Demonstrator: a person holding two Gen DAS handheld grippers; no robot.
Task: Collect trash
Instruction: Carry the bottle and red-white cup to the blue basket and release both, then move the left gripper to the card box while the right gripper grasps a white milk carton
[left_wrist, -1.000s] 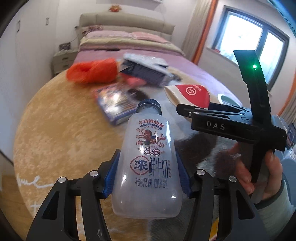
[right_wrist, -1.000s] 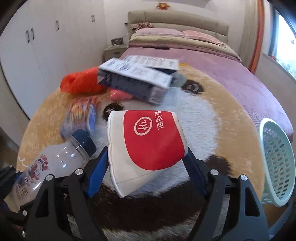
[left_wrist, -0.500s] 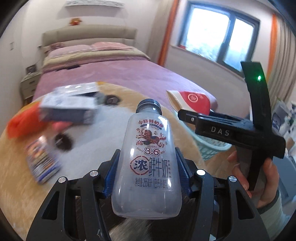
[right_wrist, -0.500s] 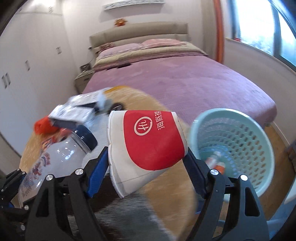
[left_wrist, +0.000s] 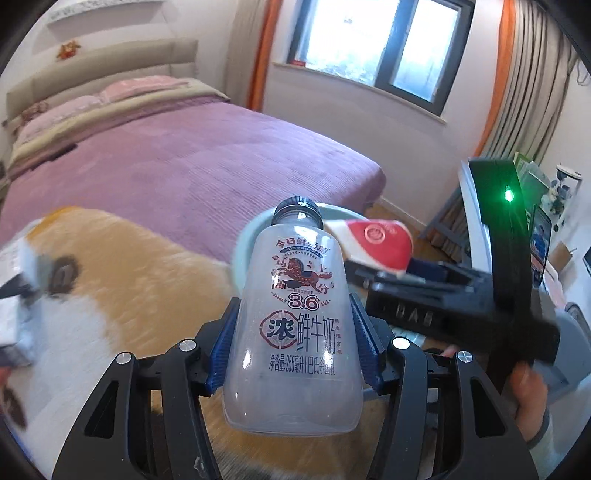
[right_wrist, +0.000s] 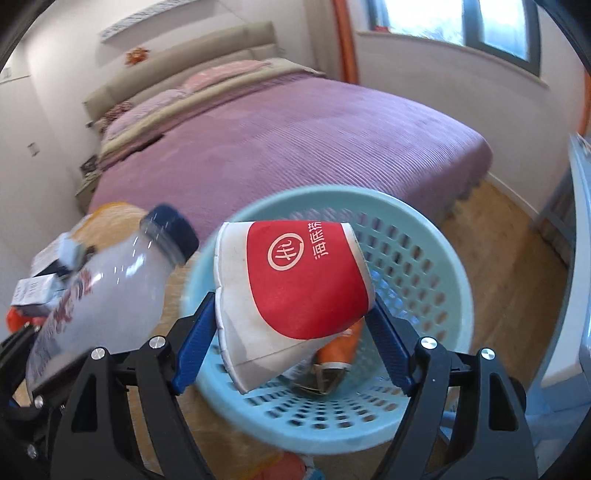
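My left gripper (left_wrist: 293, 350) is shut on an empty clear milk bottle (left_wrist: 295, 332) with a dark blue cap, held upright; the bottle also shows at the left of the right wrist view (right_wrist: 99, 288). My right gripper (right_wrist: 291, 328) is shut on a crushed red-and-white paper cup (right_wrist: 295, 291), held just above the light blue trash basket (right_wrist: 436, 258). The cup (left_wrist: 376, 243) also shows to the right in the left wrist view, over the basket's rim (left_wrist: 251, 236). Some trash, including an orange item (right_wrist: 338, 349), lies in the basket.
A round orange-and-white animal-face rug (left_wrist: 129, 277) lies at the left, with cartons (right_wrist: 40, 280) on it. A bed with a purple cover (right_wrist: 295, 140) is behind the basket. Wood floor (right_wrist: 517, 258) and a white furniture panel (right_wrist: 580, 258) are to the right.
Both grippers have swung right, from over the rug to the basket, each still holding its item. The cup now hangs over the basket opening.
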